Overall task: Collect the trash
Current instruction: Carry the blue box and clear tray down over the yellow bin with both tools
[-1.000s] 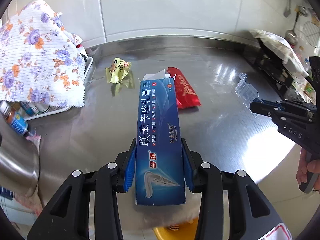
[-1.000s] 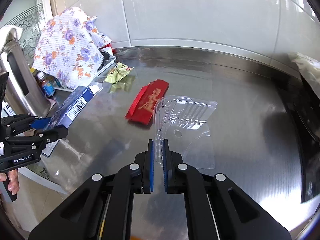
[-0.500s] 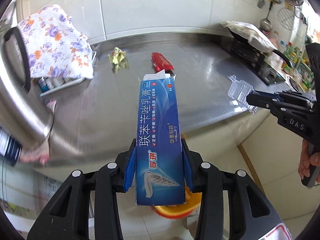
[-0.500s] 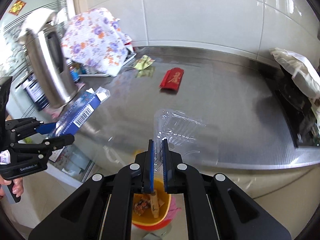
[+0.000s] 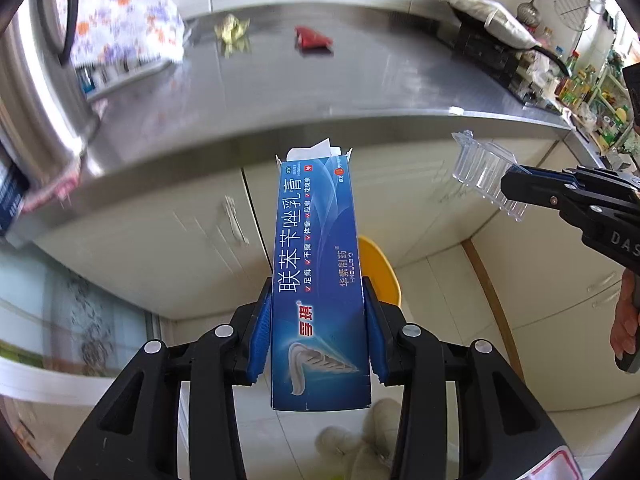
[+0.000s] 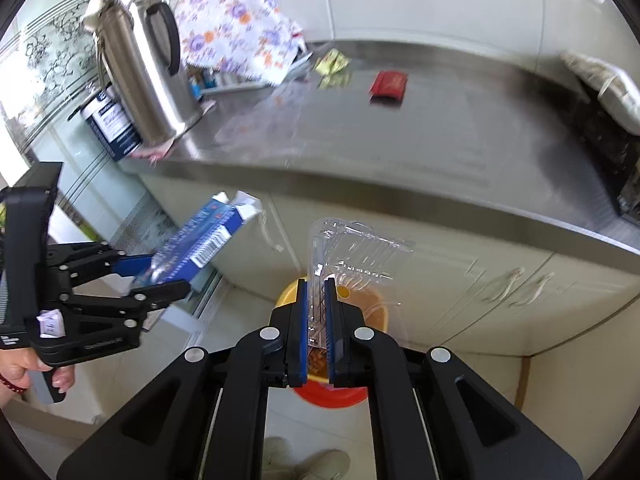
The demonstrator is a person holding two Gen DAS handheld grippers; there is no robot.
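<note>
My left gripper is shut on a blue ointment box, held off the counter above the floor; the box also shows in the right wrist view. My right gripper is shut on a clear plastic blister pack, which also shows in the left wrist view. A yellow-orange trash bin stands on the floor under both; it also shows in the left wrist view. A red packet and a yellow-green wrapper lie on the steel counter.
A steel kettle stands at the counter's left end beside a floral cloth over a rack. A dark stove with a bag is at the right. White cabinet doors are below the counter.
Both grippers have pulled back from the counter and dropped below its edge, carrying the box and the blister pack over the bin on the floor.
</note>
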